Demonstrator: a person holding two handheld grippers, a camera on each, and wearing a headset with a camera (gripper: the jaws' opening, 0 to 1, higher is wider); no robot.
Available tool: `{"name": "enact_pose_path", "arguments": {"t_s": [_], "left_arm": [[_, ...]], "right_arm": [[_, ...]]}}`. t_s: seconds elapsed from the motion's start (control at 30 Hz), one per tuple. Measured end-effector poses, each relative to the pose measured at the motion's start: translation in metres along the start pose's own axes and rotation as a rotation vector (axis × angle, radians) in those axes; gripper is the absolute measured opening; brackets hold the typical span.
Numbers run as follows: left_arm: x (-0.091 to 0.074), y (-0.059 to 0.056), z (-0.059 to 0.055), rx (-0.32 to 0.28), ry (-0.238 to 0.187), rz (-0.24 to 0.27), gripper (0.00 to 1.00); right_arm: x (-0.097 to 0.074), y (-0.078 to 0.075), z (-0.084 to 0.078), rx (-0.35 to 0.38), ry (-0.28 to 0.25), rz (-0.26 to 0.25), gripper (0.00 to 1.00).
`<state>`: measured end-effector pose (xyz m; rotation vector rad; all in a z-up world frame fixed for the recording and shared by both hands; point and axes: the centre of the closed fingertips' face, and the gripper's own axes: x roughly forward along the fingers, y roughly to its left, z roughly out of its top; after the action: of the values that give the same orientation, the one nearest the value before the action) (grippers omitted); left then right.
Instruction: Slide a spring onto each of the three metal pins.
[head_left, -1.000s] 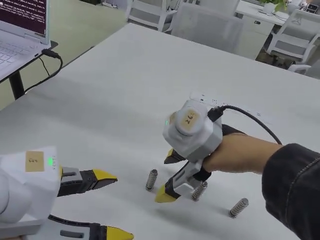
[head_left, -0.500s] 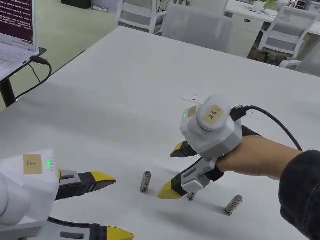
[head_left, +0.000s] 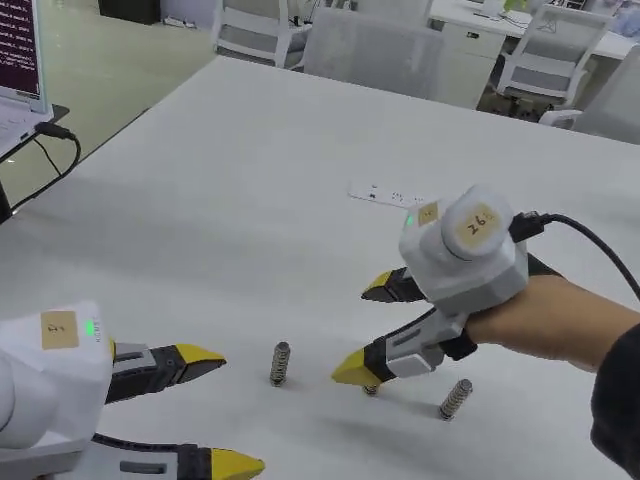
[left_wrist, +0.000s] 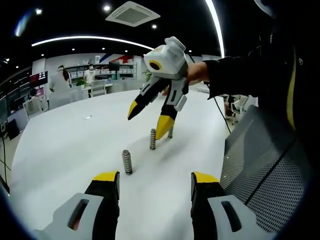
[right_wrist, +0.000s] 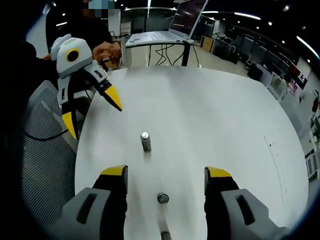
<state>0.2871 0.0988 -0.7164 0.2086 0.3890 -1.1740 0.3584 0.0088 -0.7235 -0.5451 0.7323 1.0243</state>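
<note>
With the left hand-held gripper (head_left: 238, 410) and the right hand-held gripper (head_left: 352, 333) both open and empty, springs (head_left: 280, 364) are judged seated on all three pins (right_wrist: 145, 135), so only withdrawal is called for.

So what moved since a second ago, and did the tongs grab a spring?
The right tongs pulled back toward the person's right, away from the leftmost spring; the middle spring now sits between their open tips. They grabbed nothing. The rightmost spring and the other two kept their places, and the left tongs stayed open and still.
</note>
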Motion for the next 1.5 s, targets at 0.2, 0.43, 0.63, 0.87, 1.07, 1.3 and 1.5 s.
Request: {"name": "enact_pose_path", "arguments": {"t_s": [0.2, 0.43, 0.63, 0.87, 1.07, 1.3, 1.5], "left_arm": [[0.003, 0.0, 0.001, 0.002, 0.003, -0.005, 0.53], [0.006, 0.001, 0.003, 0.002, 0.003, -0.014, 0.53], [0.009, 0.001, 0.002, 0.002, 0.01, -0.022, 0.53], [0.013, 0.001, 0.002, -0.001, 0.012, -0.028, 0.53], [0.016, 0.001, 0.004, 0.002, 0.012, -0.035, 0.53], [0.018, 0.0, 0.002, 0.002, 0.016, -0.041, 0.53], [0.019, -0.001, 0.001, 0.0, 0.02, -0.046, 0.53]], "right_arm": [[-0.013, -0.002, -0.008, 0.035, -0.047, -0.035, 0.61], [-0.031, -0.006, -0.018, 0.082, -0.107, -0.09, 0.62], [-0.046, -0.01, -0.029, 0.129, -0.152, -0.138, 0.63], [-0.063, -0.013, -0.048, 0.182, -0.179, -0.197, 0.65], [-0.071, -0.009, -0.062, 0.222, -0.196, -0.231, 0.66], [-0.076, 0.004, -0.083, 0.265, -0.197, -0.258, 0.67], [-0.081, 0.013, -0.091, 0.289, -0.209, -0.273, 0.67]]}}
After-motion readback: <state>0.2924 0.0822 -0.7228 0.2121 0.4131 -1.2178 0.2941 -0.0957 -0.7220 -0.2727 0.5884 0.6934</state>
